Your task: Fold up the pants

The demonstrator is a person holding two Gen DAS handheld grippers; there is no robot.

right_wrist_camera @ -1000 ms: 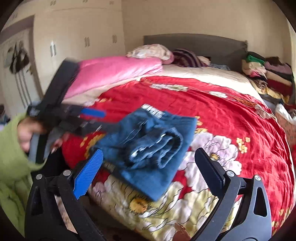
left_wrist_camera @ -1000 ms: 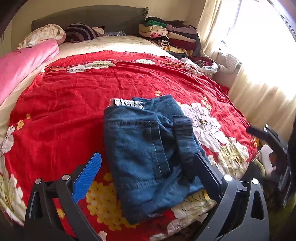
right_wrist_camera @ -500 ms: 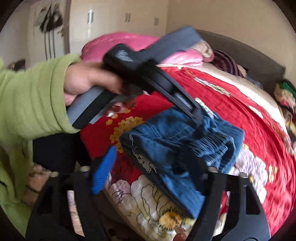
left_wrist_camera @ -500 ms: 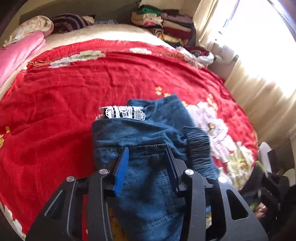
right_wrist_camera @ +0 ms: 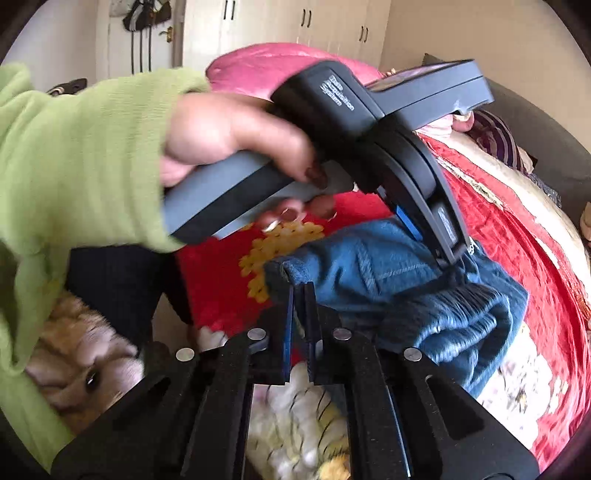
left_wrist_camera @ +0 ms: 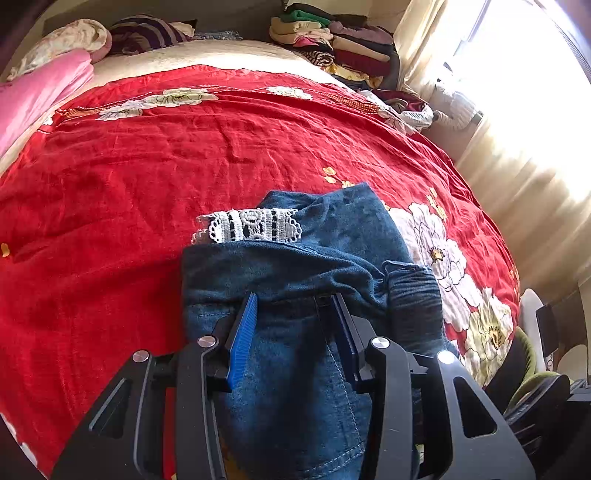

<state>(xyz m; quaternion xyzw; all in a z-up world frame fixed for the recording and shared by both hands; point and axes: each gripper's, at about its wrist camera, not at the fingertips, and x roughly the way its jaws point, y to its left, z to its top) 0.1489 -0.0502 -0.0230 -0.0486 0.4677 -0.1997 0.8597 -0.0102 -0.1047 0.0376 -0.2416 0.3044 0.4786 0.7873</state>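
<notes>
Folded blue denim pants [left_wrist_camera: 295, 266] with a white lace trim [left_wrist_camera: 251, 229] lie on the red floral bedspread [left_wrist_camera: 147, 166] near its front edge. My left gripper [left_wrist_camera: 293, 302] is closed around a thick bunch of the denim, its fingers pressed into the cloth. In the right wrist view the pants [right_wrist_camera: 424, 295] hang over the bed's edge. My right gripper [right_wrist_camera: 299, 291] is shut on the near corner of the denim. The left gripper's body [right_wrist_camera: 388, 122], held by a hand in a green sleeve, sits over the pants.
A pink quilt [left_wrist_camera: 33, 96] and pillows lie at the bed's head. A stack of folded clothes [left_wrist_camera: 332, 40] stands at the far right by the curtained window [left_wrist_camera: 517, 129]. White wardrobes [right_wrist_camera: 277, 26] stand behind. The bedspread's edge [right_wrist_camera: 295, 424] hangs below the right gripper.
Both grippers have moved in from open and apart and closed on the pants. The left one came down over the denim; the right one took the near corner.
</notes>
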